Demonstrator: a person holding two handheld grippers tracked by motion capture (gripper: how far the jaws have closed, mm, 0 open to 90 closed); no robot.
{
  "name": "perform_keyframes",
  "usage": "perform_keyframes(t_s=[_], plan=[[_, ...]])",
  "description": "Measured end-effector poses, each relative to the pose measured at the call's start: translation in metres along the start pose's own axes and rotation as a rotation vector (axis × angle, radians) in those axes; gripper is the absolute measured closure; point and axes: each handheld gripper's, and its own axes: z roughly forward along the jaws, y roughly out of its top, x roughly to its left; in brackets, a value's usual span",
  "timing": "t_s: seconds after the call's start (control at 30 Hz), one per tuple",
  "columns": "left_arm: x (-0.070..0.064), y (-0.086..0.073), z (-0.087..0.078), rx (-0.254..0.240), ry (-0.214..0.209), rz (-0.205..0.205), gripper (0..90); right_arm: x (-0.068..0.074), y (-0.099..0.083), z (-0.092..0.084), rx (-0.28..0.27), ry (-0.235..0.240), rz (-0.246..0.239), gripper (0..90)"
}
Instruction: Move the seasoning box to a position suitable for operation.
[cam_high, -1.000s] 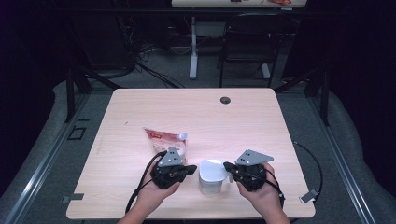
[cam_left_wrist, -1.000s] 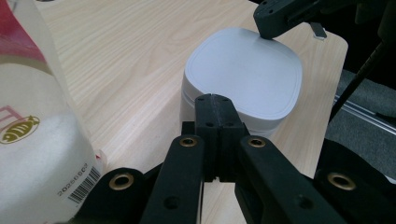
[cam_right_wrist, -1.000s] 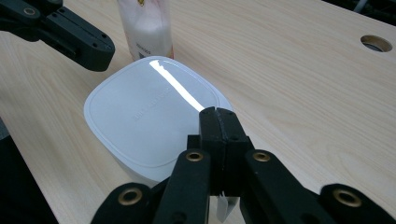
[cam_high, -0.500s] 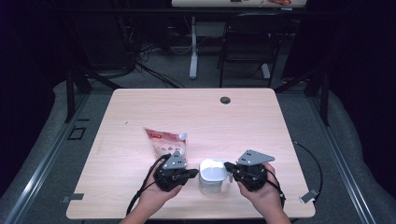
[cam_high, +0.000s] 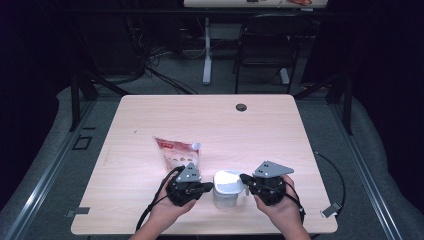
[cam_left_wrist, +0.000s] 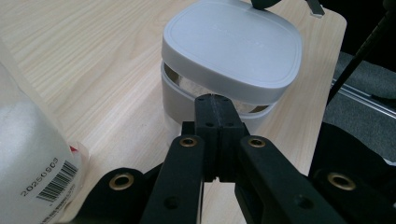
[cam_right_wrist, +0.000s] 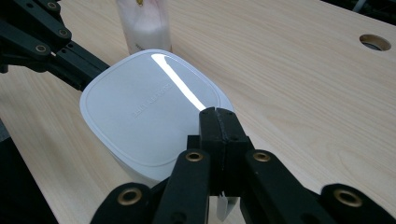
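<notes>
A white container (cam_high: 227, 189) with a grey-white lid stands near the table's front edge, between my two grippers. My left gripper (cam_high: 209, 187) is shut and empty, and its tips (cam_left_wrist: 213, 99) sit against the container (cam_left_wrist: 233, 51) just below the lid's rim. There a gap shows between lid and body. My right gripper (cam_high: 243, 178) is also shut and empty, and its tips (cam_right_wrist: 216, 112) rest at the edge of the lid (cam_right_wrist: 149, 107). A red-and-white pouch (cam_high: 176, 152) with a spout lies just behind the left gripper, also seen as the barcoded pouch (cam_left_wrist: 28, 154).
The wooden table (cam_high: 270, 130) has a round cable hole (cam_high: 241, 107) near its far edge. Cables trail from both grippers off the front edge. A chair and desk legs stand on the floor beyond the table.
</notes>
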Motion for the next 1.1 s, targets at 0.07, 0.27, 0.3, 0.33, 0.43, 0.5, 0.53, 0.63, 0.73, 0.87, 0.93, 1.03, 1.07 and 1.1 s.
perform_keyframes(t_s=[0.07, 0.27, 0.3, 0.33, 0.43, 0.5, 0.53, 0.63, 0.73, 0.87, 0.93, 1.03, 1.07, 1.1], plan=[[0.000, 0.000, 0.000, -0.005, 0.003, -0.001, 90.0, 0.001, 0.000, 0.000, 0.001, -0.001, -0.002, 90.0], [-0.001, 0.001, 0.000, -0.003, 0.000, 0.002, 90.0, 0.003, 0.001, -0.001, 0.004, 0.006, -0.014, 89.1], [-0.001, 0.001, -0.001, -0.003, -0.001, 0.002, 90.0, 0.004, 0.001, -0.001, 0.003, 0.006, -0.017, 88.6], [-0.001, 0.002, -0.001, -0.006, 0.000, 0.005, 90.0, 0.005, 0.001, -0.001, 0.003, 0.005, -0.021, 88.2], [-0.001, 0.003, -0.002, -0.011, -0.001, 0.007, 90.0, 0.009, 0.002, -0.002, 0.005, 0.006, -0.036, 85.8], [-0.001, 0.004, -0.002, -0.016, -0.002, 0.007, 90.0, 0.012, 0.003, -0.003, 0.000, 0.006, -0.043, 82.3], [-0.001, 0.004, -0.002, -0.023, -0.002, 0.006, 90.0, 0.013, 0.003, -0.003, -0.004, 0.009, -0.045, 80.8], [-0.001, 0.007, -0.003, -0.022, -0.005, 0.012, 90.0, 0.017, 0.002, -0.005, -0.009, 0.002, -0.056, 74.8], [-0.002, 0.009, -0.003, -0.028, -0.007, 0.016, 90.0, 0.019, 0.001, -0.007, -0.021, 0.004, -0.051, 70.3], [-0.002, 0.011, -0.002, -0.033, -0.015, 0.021, 90.0, 0.017, -0.003, -0.010, -0.032, 0.012, -0.036, 62.2], [-0.001, 0.012, -0.002, -0.034, -0.017, 0.022, 90.0, 0.016, -0.005, -0.012, -0.034, 0.016, -0.032, 60.1], [-0.001, 0.014, -0.002, -0.040, -0.020, 0.023, 90.0, 0.016, -0.007, -0.015, -0.032, 0.019, -0.032, 59.1], [-0.001, 0.015, -0.002, -0.041, -0.020, 0.024, 90.0, 0.017, -0.008, -0.016, -0.032, 0.022, -0.031, 59.0], [-0.001, 0.015, -0.002, -0.041, -0.020, 0.024, 90.0, 0.017, -0.008, -0.016, -0.032, 0.022, -0.031, 59.0]])
